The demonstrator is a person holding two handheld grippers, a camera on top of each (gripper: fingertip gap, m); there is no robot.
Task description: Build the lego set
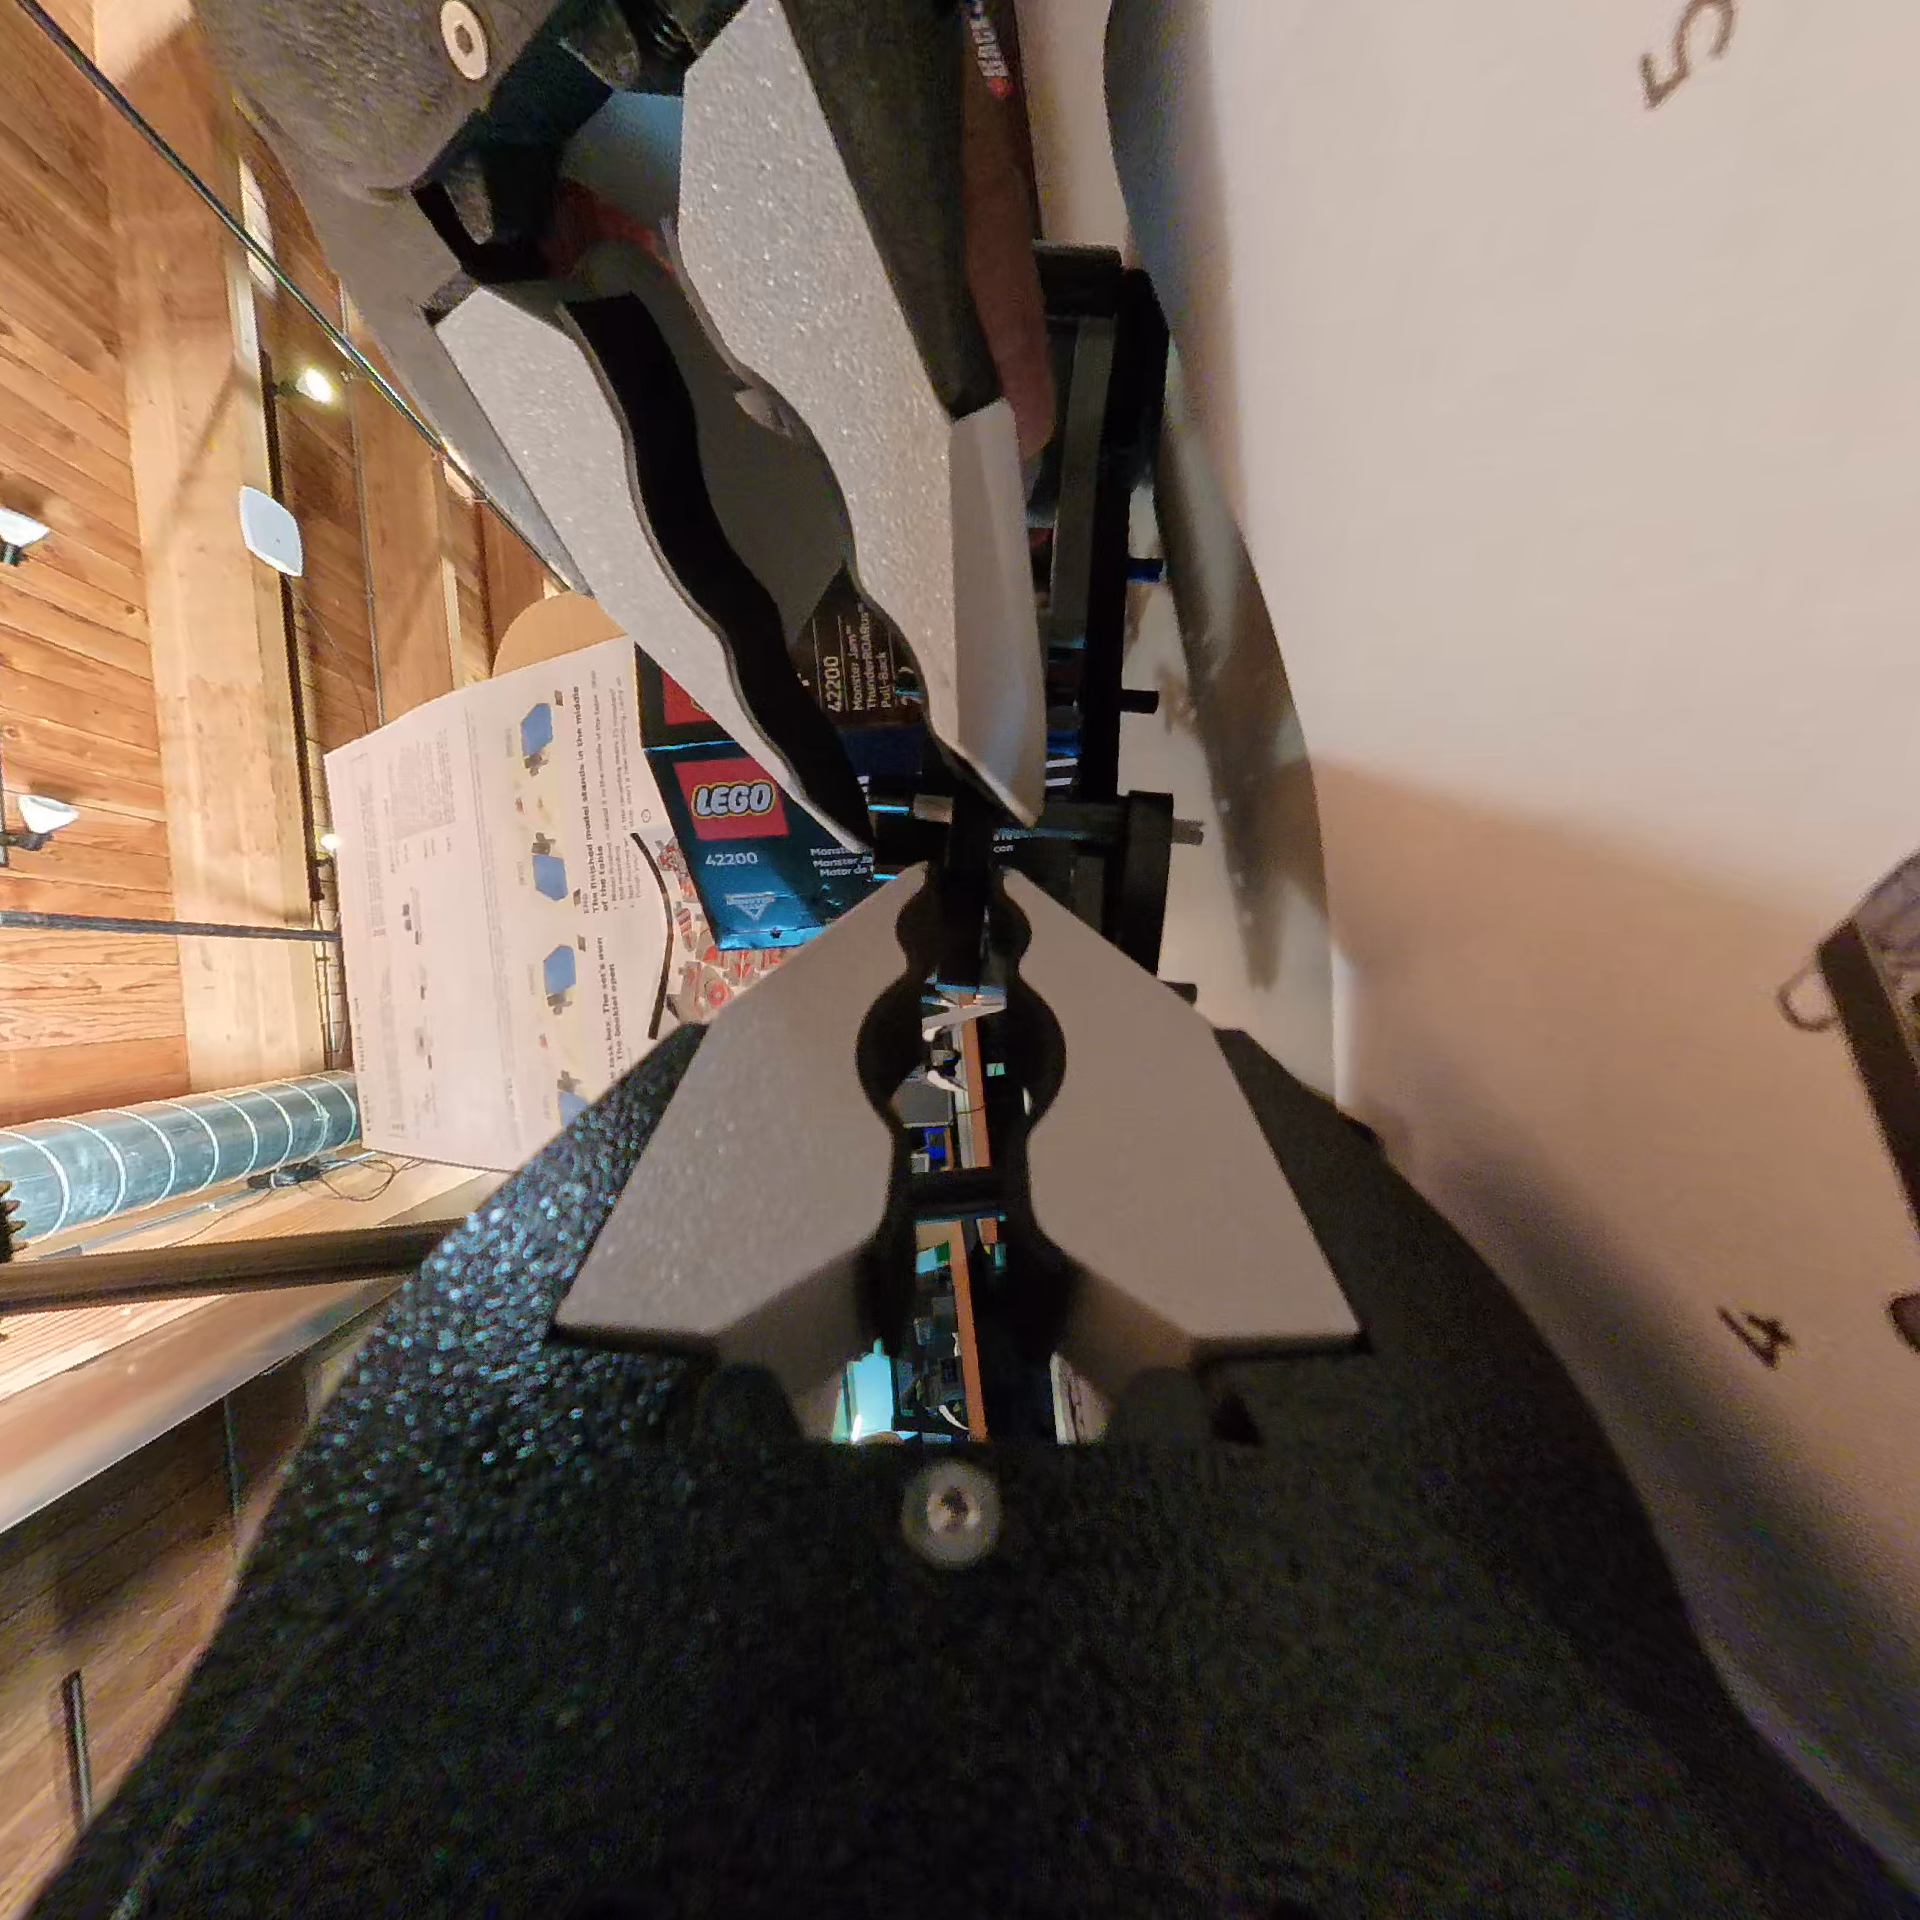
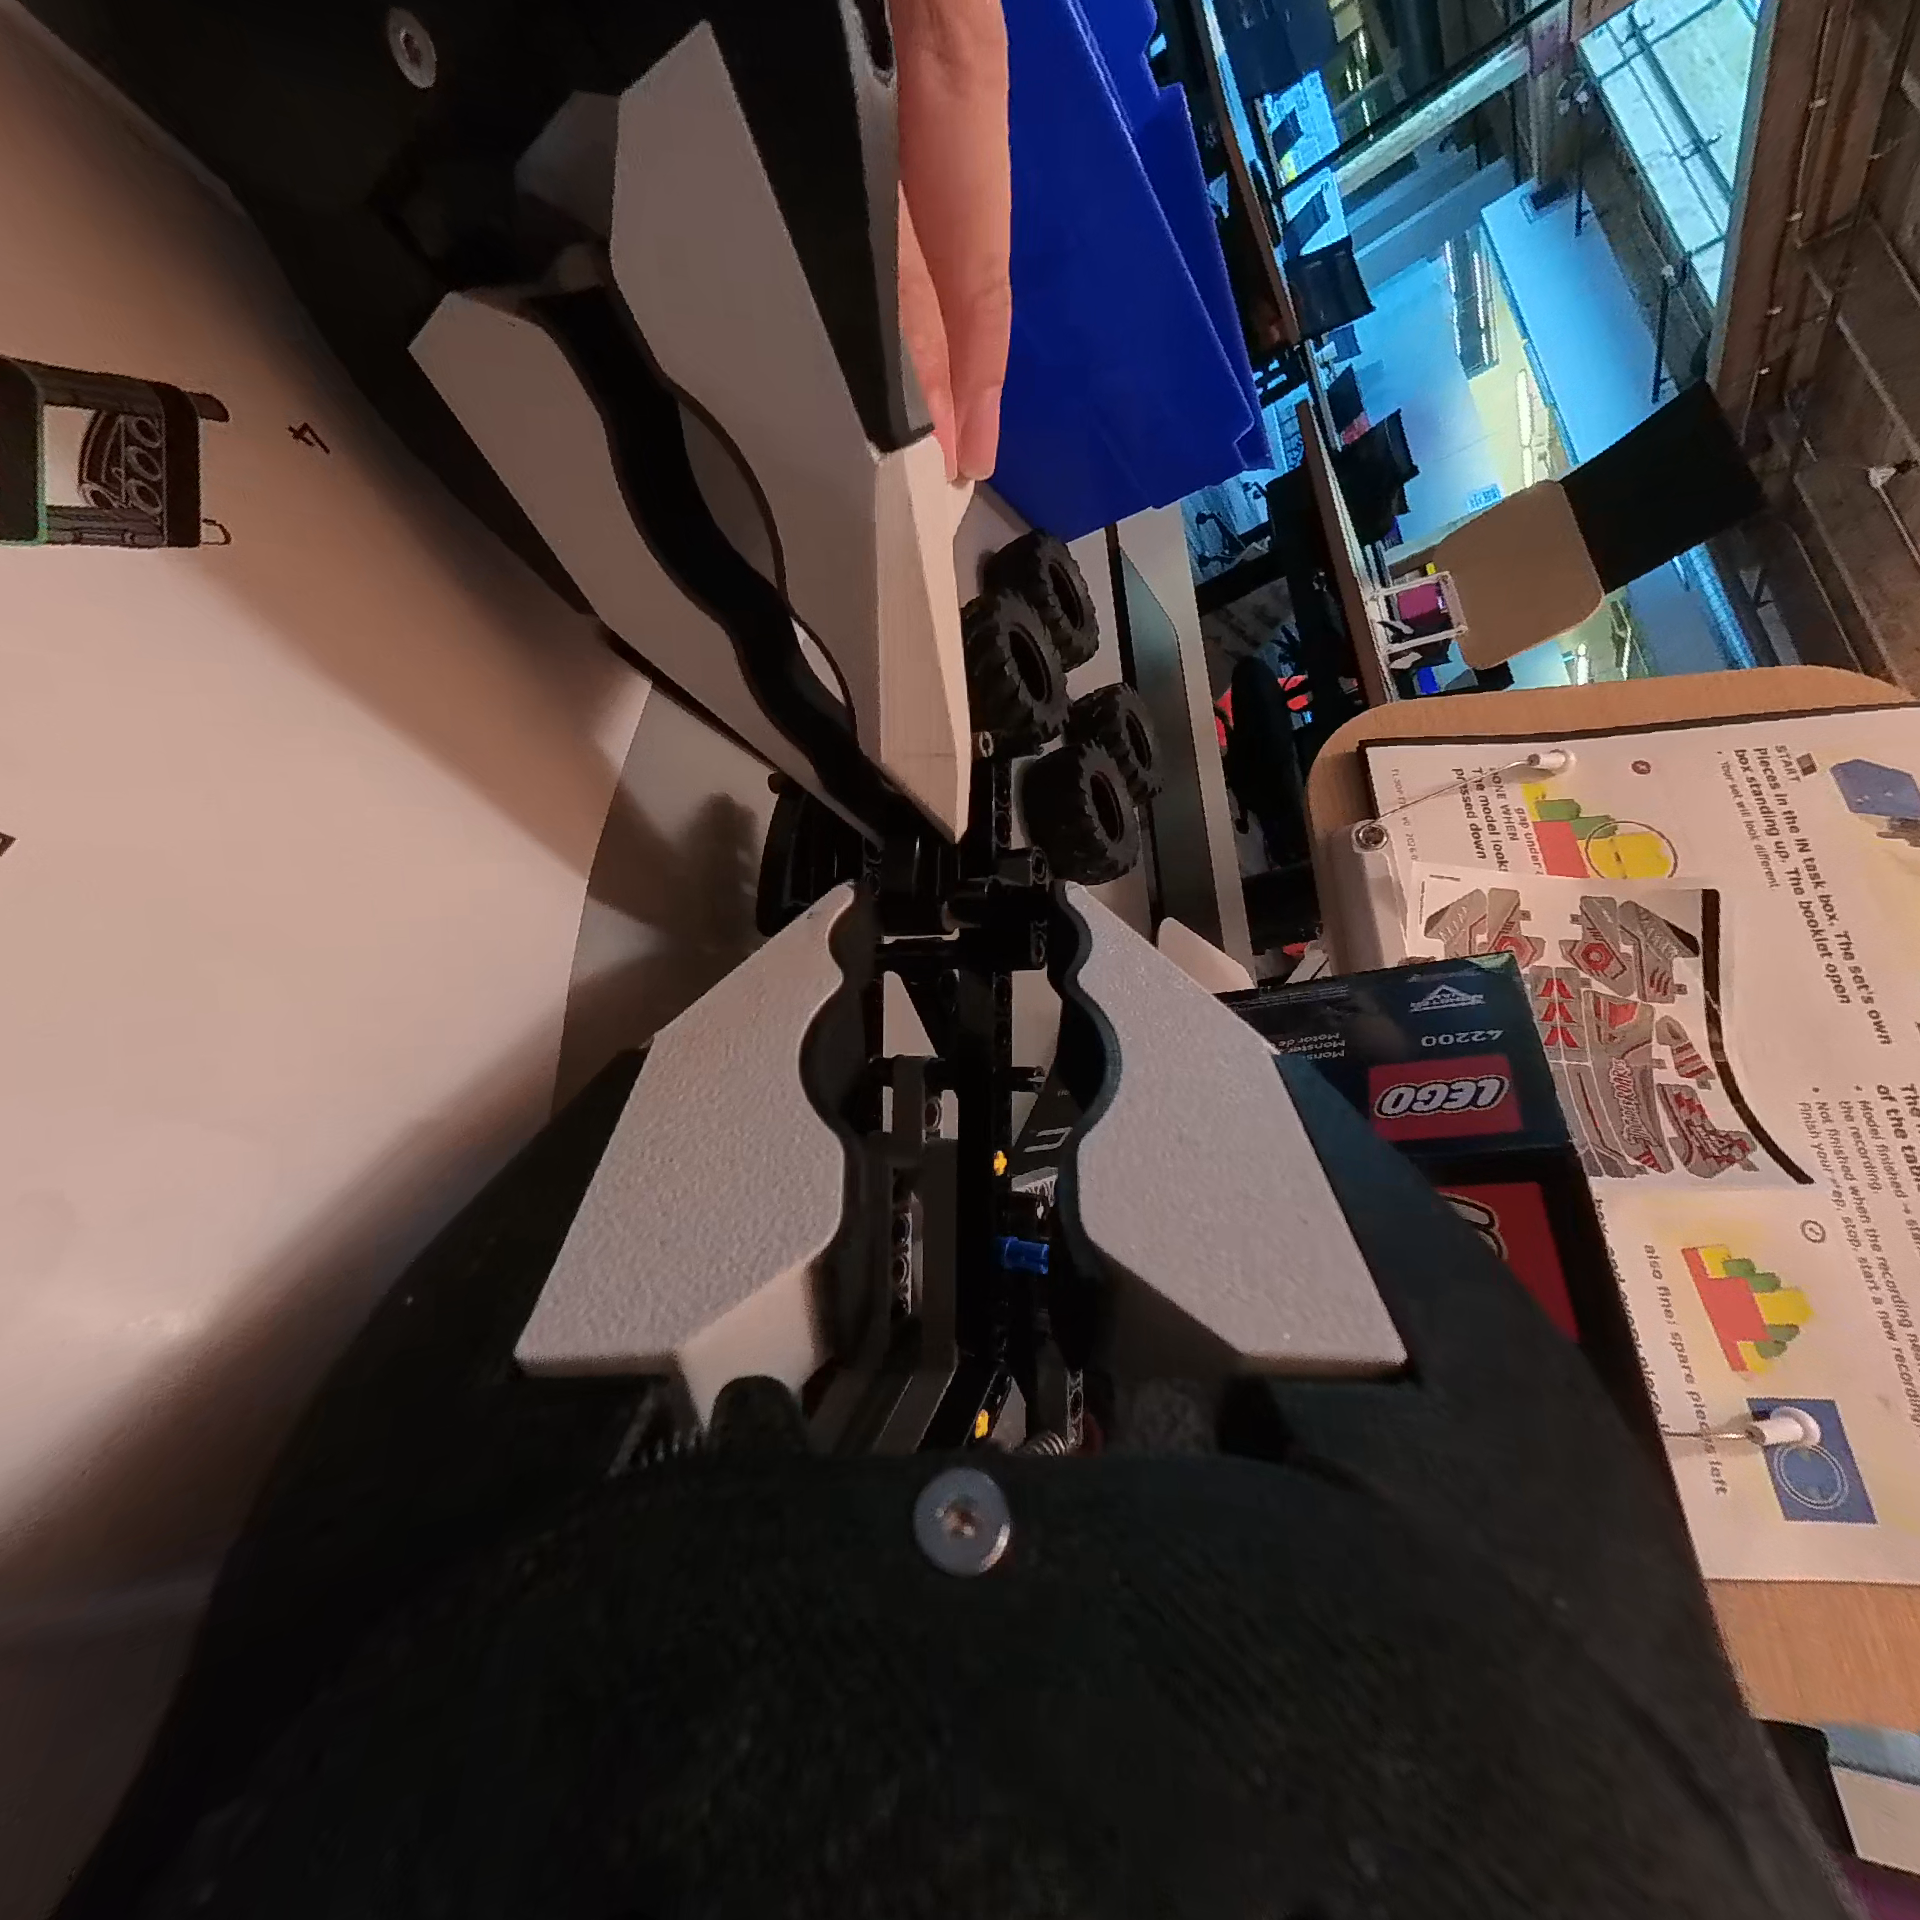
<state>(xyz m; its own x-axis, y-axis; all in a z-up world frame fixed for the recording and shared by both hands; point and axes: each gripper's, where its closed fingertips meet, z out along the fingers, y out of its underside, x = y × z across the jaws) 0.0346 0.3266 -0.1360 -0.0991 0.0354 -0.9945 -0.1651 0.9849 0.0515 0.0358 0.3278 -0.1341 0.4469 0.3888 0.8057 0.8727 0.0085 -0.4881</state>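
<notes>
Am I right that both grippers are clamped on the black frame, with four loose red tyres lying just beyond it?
Not quite: the tyres are black, not red, as the right wrist view shows. The rest holds: the right gripper and the left gripper both pinch the black frame, and four tyres lie just beyond it.

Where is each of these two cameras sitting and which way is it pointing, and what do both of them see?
Left wrist view: on the left gripper, looking along its fingers, rolled sideways; they pinch the black lego frame, with the right gripper opposite.
Right wrist view: on the right gripper, also rolled, clamping the lego frame; the left gripper and a person's hand show above.
Shared: both grippers, the frame, the set box, the instruction sheet.
</notes>
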